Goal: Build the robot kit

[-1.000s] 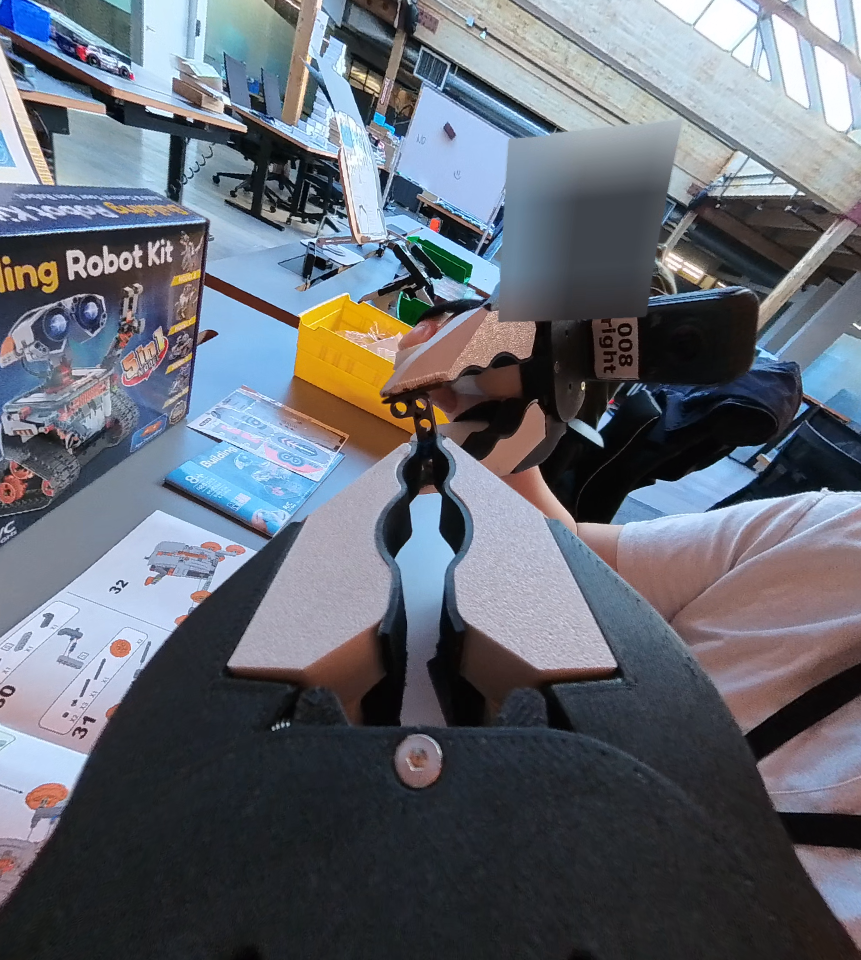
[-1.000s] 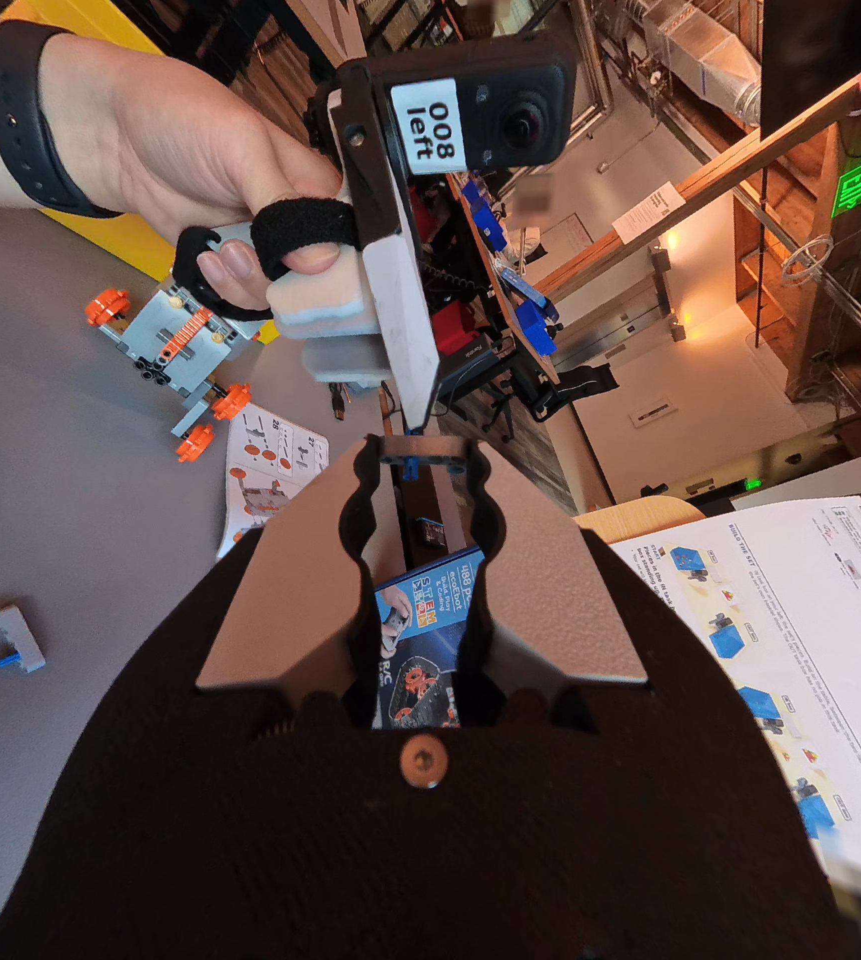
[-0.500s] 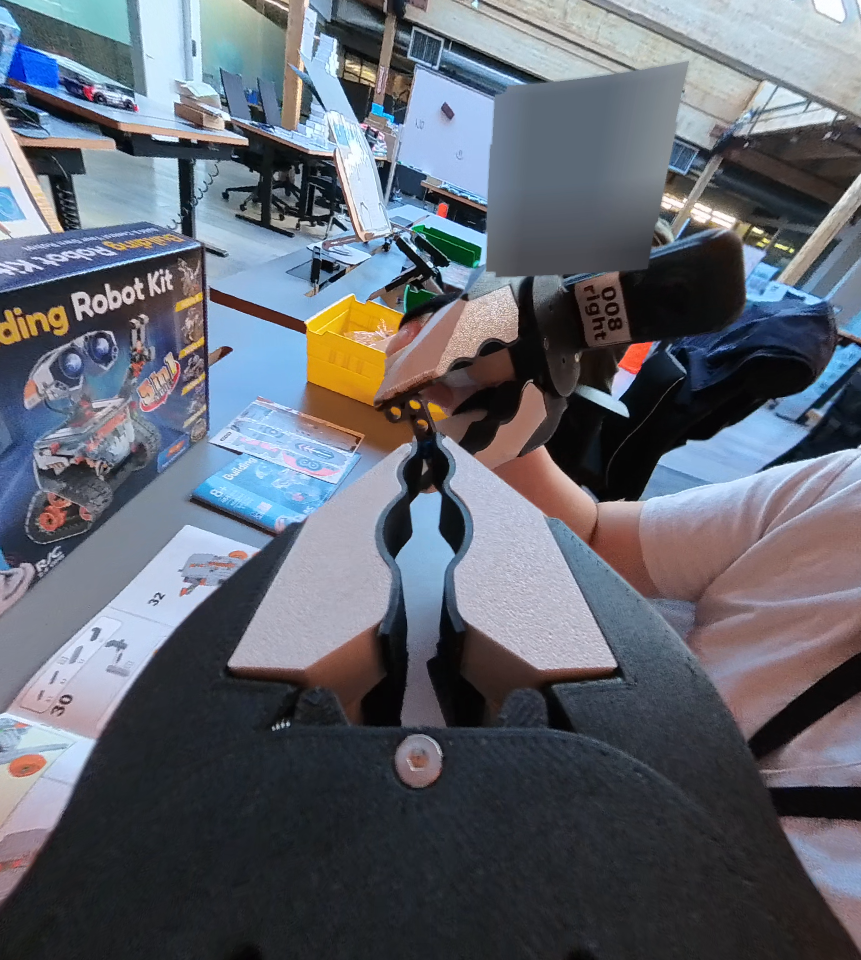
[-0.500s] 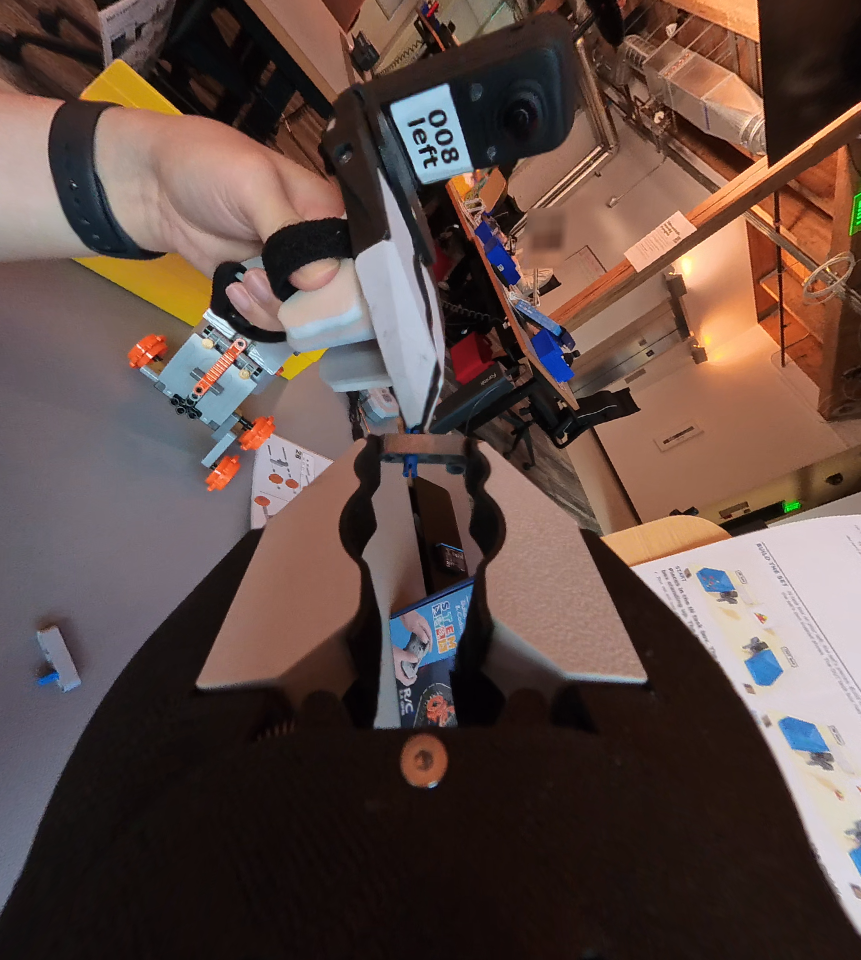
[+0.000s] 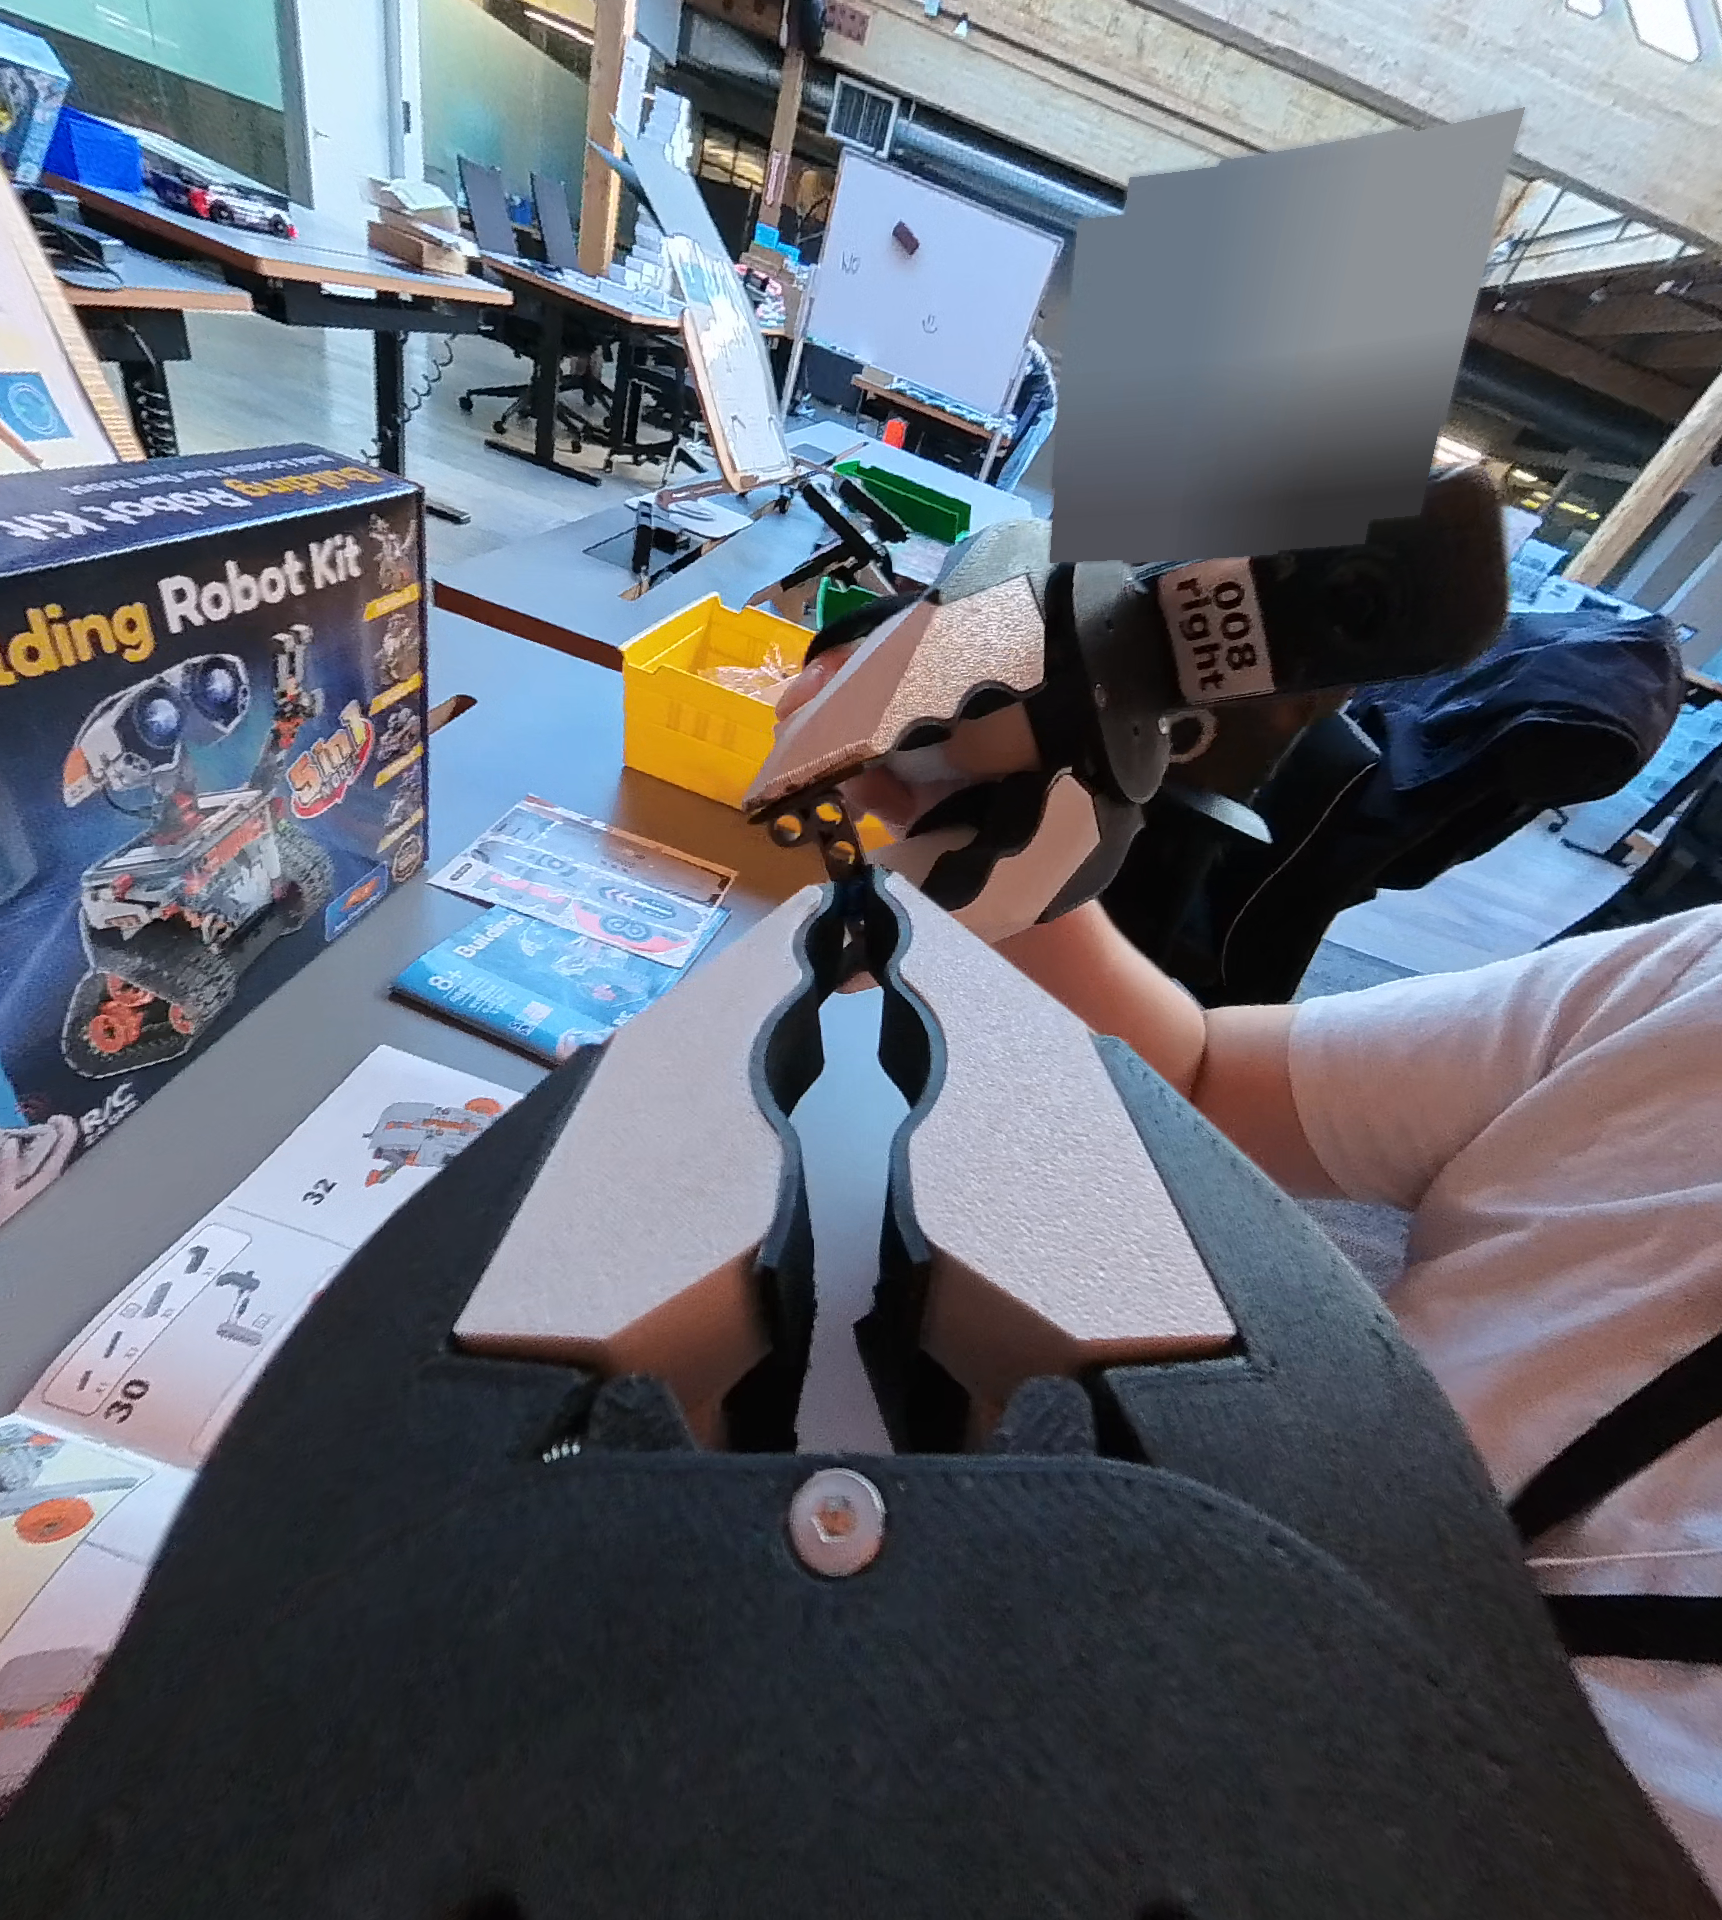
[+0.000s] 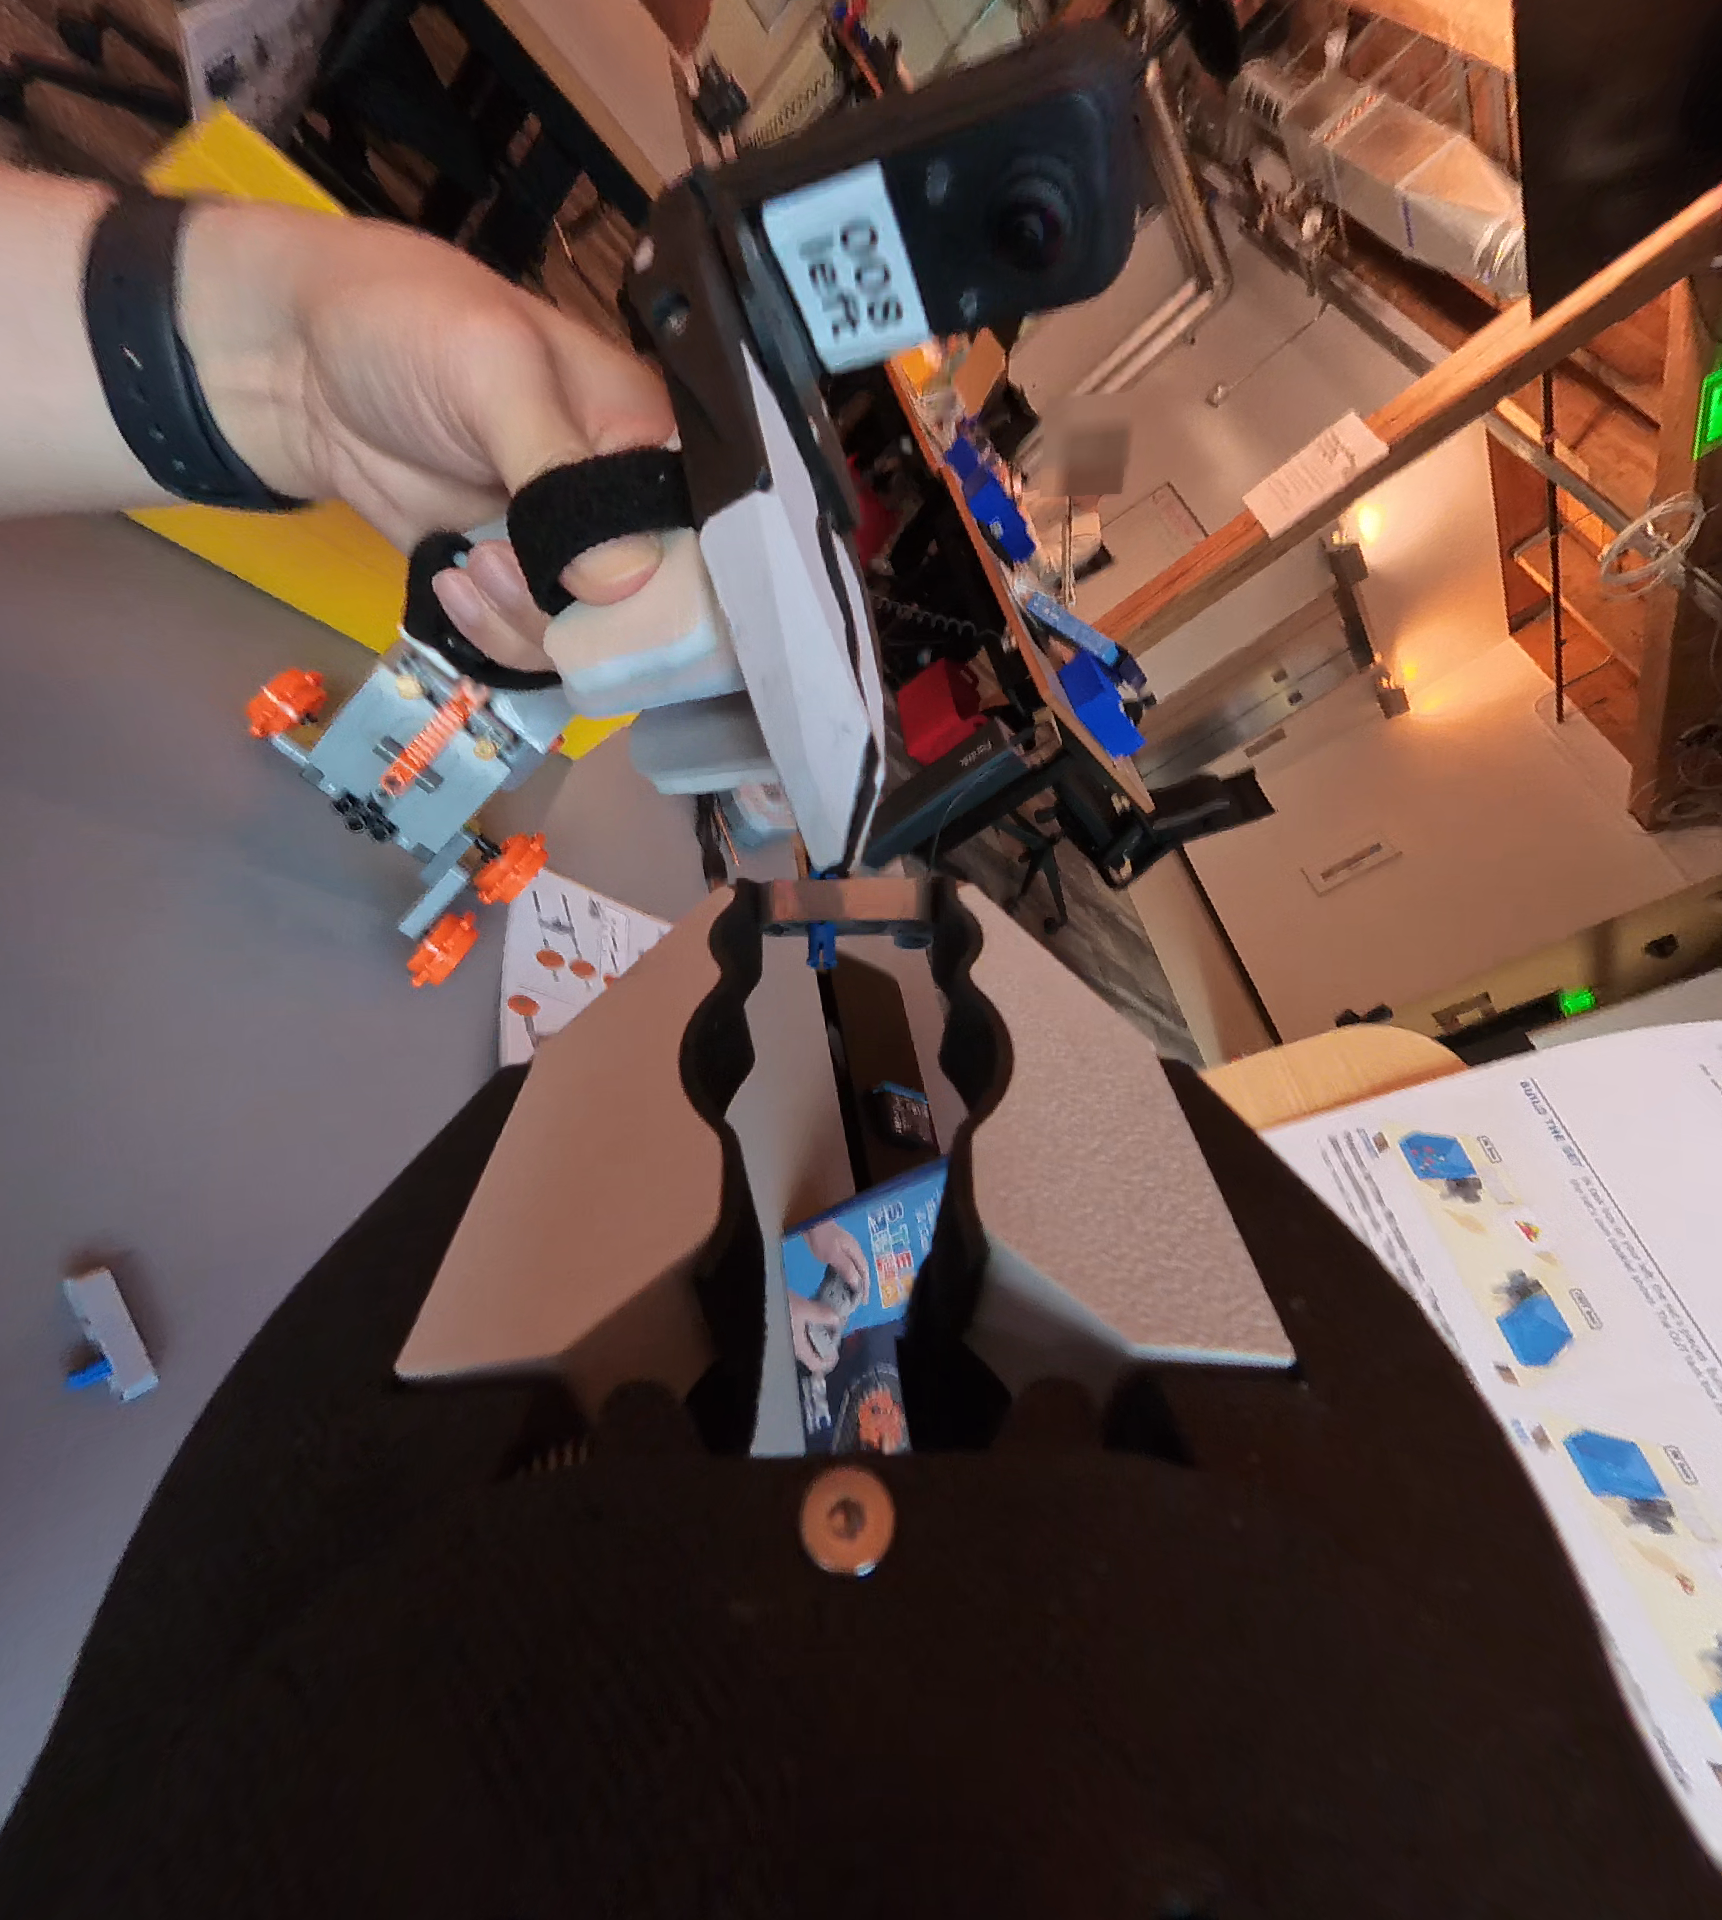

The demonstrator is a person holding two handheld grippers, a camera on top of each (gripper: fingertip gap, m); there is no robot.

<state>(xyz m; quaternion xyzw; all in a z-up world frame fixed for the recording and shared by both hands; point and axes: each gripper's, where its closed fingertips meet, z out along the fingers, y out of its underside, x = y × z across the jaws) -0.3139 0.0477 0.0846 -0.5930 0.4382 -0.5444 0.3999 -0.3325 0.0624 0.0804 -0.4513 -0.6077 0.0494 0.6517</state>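
Note:
My right gripper (image 6: 841,909) is shut on a short black beam with holes (image 6: 841,902), held crosswise between its tips. A blue pin (image 6: 819,943) sticks out of the beam. In the left wrist view the beam (image 5: 813,828) hangs from the right gripper (image 5: 803,795) above the grey table (image 5: 545,748). My left gripper (image 5: 844,914) is shut on a small bluish pin at the beam's lower hole. In the right wrist view, the left gripper's tip (image 6: 833,857) touches the beam from above. Both are held in the air, tip to tip.
A robot kit box (image 5: 161,727), a yellow bin (image 5: 701,707), booklets (image 5: 566,935) and instruction sheets (image 5: 213,1247) lie on the table. A partly built grey model with orange wheels (image 6: 410,758) and a small grey piece (image 6: 109,1335) lie to the left. The person's white shirt (image 5: 1563,1195) is close on the right. My two grippers' fingertips are within a few centimetres of each other.
Both grippers have stayed shut and tip to tip on the beam. The pair has turned a little together, so the table and box have shifted in both views.

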